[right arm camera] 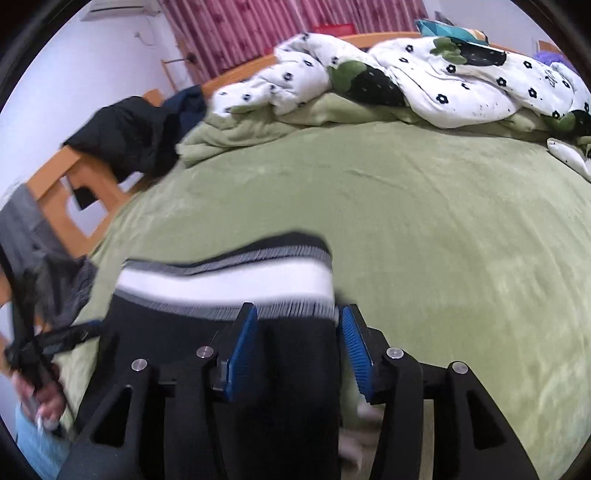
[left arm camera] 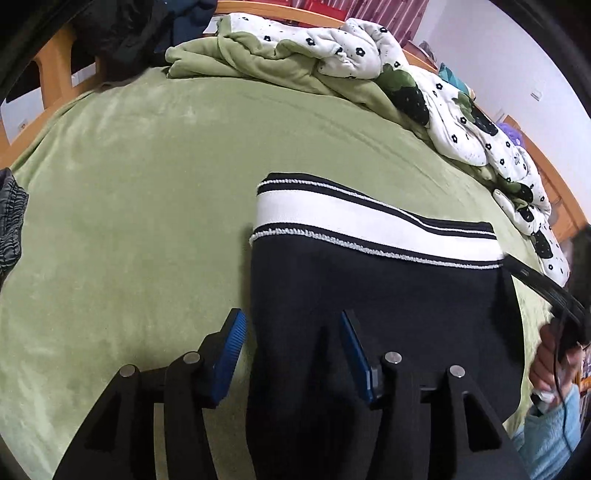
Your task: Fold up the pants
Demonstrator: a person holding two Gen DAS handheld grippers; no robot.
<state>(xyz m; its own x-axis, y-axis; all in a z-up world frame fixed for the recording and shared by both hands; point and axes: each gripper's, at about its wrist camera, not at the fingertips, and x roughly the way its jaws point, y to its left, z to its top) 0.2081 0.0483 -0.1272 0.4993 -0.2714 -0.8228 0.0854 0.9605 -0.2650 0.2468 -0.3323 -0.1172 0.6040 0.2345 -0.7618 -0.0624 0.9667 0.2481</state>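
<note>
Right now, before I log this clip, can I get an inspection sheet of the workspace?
Surface: green bed cover, mostly flat.
Job's things: black pants with a white striped band, lying on the bed.
Clutter: floral quilt bunched along the far edge; dark clothes on the wooden bed frame.
Grippers: left hand-held gripper open, straddling the pants' left edge; right hand-held gripper open, straddling the right edge.
Cables: black cable at the right gripper.
Surroundings: red curtain, white wall.

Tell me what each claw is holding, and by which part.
Nothing: left claw and right claw gape open over the black fabric pants.
</note>
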